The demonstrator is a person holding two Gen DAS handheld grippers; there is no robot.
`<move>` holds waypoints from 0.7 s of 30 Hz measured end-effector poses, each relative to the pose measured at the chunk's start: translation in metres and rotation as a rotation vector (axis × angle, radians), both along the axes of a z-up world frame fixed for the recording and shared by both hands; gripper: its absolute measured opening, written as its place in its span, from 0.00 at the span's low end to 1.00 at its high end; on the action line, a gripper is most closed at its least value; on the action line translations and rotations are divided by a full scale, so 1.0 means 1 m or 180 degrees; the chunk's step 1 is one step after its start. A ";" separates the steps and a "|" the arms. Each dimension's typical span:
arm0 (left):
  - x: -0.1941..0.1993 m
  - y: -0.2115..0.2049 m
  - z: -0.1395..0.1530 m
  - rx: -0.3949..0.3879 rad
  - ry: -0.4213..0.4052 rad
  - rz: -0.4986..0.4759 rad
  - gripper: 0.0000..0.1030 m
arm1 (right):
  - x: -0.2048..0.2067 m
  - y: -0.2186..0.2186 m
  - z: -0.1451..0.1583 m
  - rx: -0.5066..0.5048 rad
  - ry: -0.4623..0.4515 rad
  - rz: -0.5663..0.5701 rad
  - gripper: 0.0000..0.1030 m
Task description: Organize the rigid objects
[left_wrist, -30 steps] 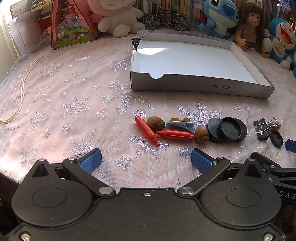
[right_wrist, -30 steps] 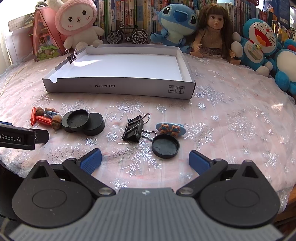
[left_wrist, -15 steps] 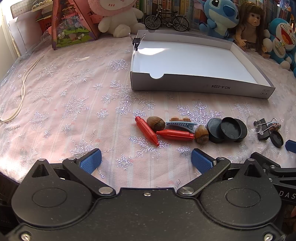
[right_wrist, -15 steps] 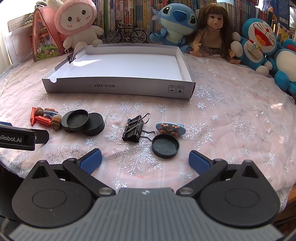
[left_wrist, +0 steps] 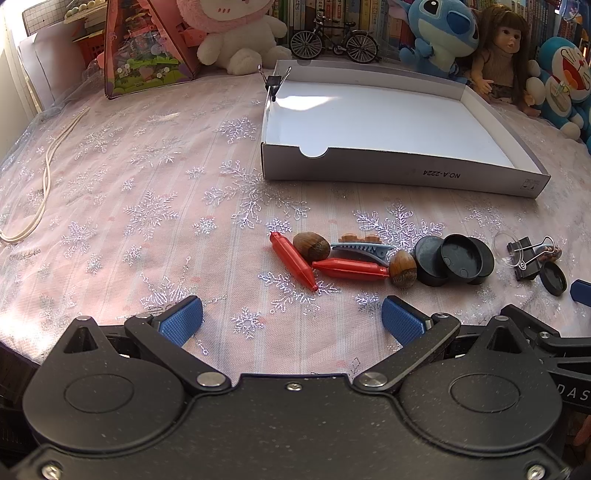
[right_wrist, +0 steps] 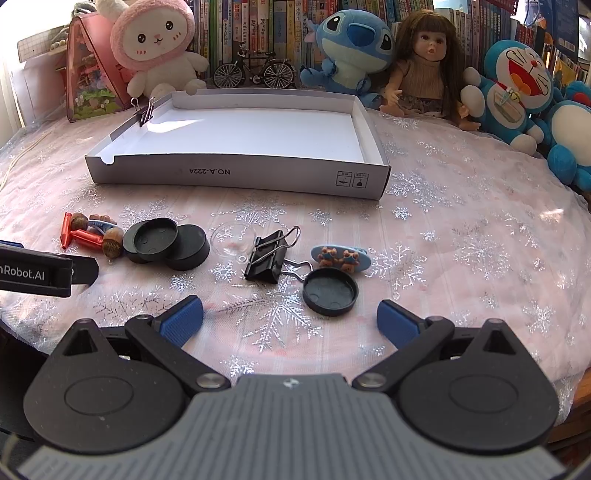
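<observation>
At the bottom of the left wrist view the left gripper is hanging wide apart over the snowflake cloth, its blue pads gripping nothing. Just above it, at centre frame, two red pegs are lying in a cluster with two brown nuts and a blue toothed hair clip; the pieces are touching one another. To the right of them a stack of black round caps is sitting against the second nut.

At the bottom of the right wrist view the right gripper is likewise spread wide and carrying nothing. Just above its gap a single black cap is lying open side up, touching a black binder clip at its left and sitting just below a blue oval bear clip. A clear disc is resting just left of the binder clip.

Farther up, in the middle of both views, the white cardboard tray is standing with nothing on its floor; a small binder clip is pinching its upper left rim. Along the top edge, plush toys, a model bicycle and a doll are lining up before rows of books.
</observation>
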State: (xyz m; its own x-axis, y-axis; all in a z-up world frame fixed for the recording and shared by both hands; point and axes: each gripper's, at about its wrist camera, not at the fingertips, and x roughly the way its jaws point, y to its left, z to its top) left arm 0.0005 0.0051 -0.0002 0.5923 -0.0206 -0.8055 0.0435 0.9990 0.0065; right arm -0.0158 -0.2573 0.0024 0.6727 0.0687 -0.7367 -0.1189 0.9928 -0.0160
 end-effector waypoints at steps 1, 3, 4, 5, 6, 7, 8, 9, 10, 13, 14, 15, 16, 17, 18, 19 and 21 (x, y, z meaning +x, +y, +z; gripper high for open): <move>0.000 0.000 0.000 0.0000 -0.0002 0.0002 1.00 | 0.000 0.000 0.000 0.0000 -0.0007 0.0001 1.00; 0.000 0.000 0.000 0.0000 -0.0002 0.0003 1.00 | -0.001 0.000 0.000 0.0002 -0.0014 0.0006 1.00; 0.000 0.000 0.000 0.0000 -0.0001 0.0002 1.00 | -0.001 0.000 0.000 0.0003 -0.0012 0.0004 1.00; 0.000 0.000 0.000 0.0000 -0.0001 0.0002 1.00 | -0.001 0.000 0.000 0.0001 -0.0012 0.0004 1.00; 0.000 0.000 0.000 0.0001 -0.0003 0.0001 1.00 | -0.002 0.000 0.000 0.0000 -0.0013 0.0008 1.00; 0.000 0.000 0.000 0.0000 -0.0006 0.0001 1.00 | -0.001 0.000 0.000 0.0000 -0.0015 0.0015 1.00; 0.000 0.000 0.000 0.0000 -0.0014 -0.0001 1.00 | -0.001 -0.001 -0.001 0.0006 -0.0017 0.0028 1.00; -0.001 0.000 0.000 0.0000 -0.0025 -0.0004 1.00 | -0.001 -0.002 -0.001 0.0021 -0.0025 0.0042 1.00; -0.001 0.000 0.000 0.0000 -0.0038 -0.0008 1.00 | -0.001 -0.003 -0.001 0.0032 -0.0034 0.0062 1.00; -0.003 0.000 -0.001 -0.0003 -0.0079 -0.0027 1.00 | -0.001 -0.004 -0.001 0.0041 -0.0057 0.0104 1.00; -0.004 0.000 -0.001 -0.0003 -0.0092 -0.0033 1.00 | -0.001 -0.004 -0.002 0.0044 -0.0065 0.0104 1.00; -0.005 0.000 -0.001 -0.0003 -0.0107 -0.0037 1.00 | -0.002 -0.004 -0.002 0.0045 -0.0073 0.0103 1.00; -0.005 0.000 -0.002 -0.0004 -0.0126 -0.0041 1.00 | -0.002 -0.004 -0.002 0.0049 -0.0085 0.0101 1.00; -0.006 0.000 -0.002 -0.0005 -0.0146 -0.0045 1.00 | -0.003 -0.004 -0.002 0.0053 -0.0103 0.0102 1.00; -0.006 0.001 -0.003 -0.0008 -0.0173 -0.0039 1.00 | -0.004 -0.005 -0.003 0.0071 -0.0135 0.0111 1.00; -0.007 0.002 -0.003 -0.0013 -0.0212 -0.0009 1.00 | -0.005 -0.006 -0.005 0.0095 -0.0179 0.0137 1.00; -0.009 0.003 -0.005 -0.0020 -0.0280 0.0046 1.00 | -0.008 -0.008 -0.006 0.0107 -0.0240 0.0180 1.00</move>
State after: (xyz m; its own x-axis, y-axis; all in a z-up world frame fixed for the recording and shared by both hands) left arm -0.0084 0.0086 -0.0048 0.6610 -0.0164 -0.7502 0.0287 0.9996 0.0034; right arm -0.0236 -0.2653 -0.0040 0.7206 0.1318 -0.6807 -0.1744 0.9847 0.0061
